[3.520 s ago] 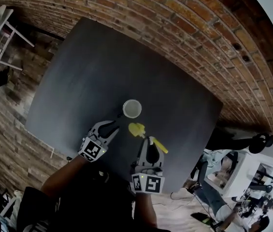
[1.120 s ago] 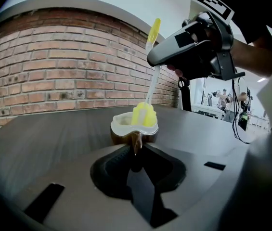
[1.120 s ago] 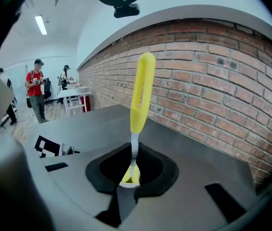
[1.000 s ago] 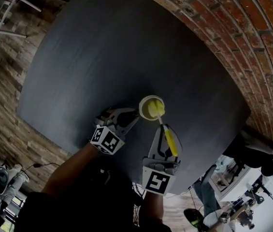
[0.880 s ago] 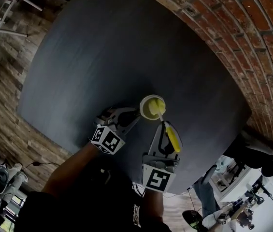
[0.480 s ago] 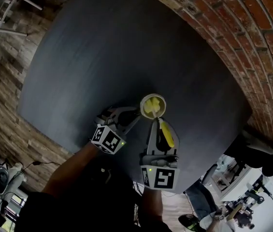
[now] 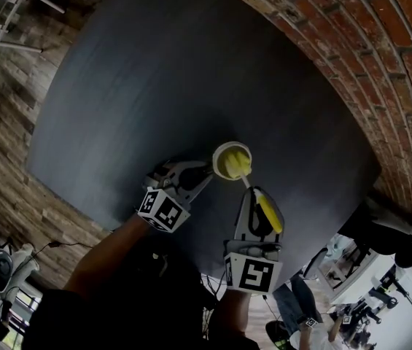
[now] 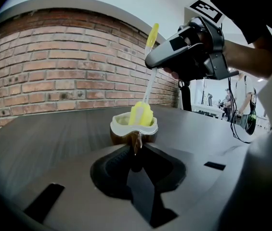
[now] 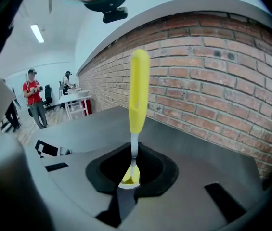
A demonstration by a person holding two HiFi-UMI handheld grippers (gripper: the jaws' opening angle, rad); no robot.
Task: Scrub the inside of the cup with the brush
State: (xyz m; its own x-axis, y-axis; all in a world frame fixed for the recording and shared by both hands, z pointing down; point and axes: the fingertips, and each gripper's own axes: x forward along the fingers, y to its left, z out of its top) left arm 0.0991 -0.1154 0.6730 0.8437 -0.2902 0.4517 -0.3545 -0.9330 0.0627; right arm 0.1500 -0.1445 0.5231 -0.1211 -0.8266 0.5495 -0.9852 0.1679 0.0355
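A small pale cup (image 7: 230,160) stands on the dark table (image 7: 154,71), near its front edge. My left gripper (image 7: 207,172) is shut on the cup's near wall, and in the left gripper view the jaws (image 8: 136,146) pinch the rim of the cup (image 8: 126,125). A brush with a yellow handle (image 7: 267,210) leans from the lower right, its yellow head (image 7: 235,165) down inside the cup. My right gripper (image 7: 253,195) is shut on the brush's thin stem. In the right gripper view the handle (image 9: 138,93) stands up above the jaws (image 9: 132,165) and the head (image 9: 131,177) shows below them.
A brick wall (image 7: 351,57) runs behind the table and brick flooring lies to the left. A white chair (image 7: 1,6) stands at the far left corner. People and desks (image 9: 34,100) are in the room beyond the table's right edge.
My right gripper has shifted down and to the right, and the brush handle now leans further right. The brush head stays in the cup. The left gripper and the cup have not moved.
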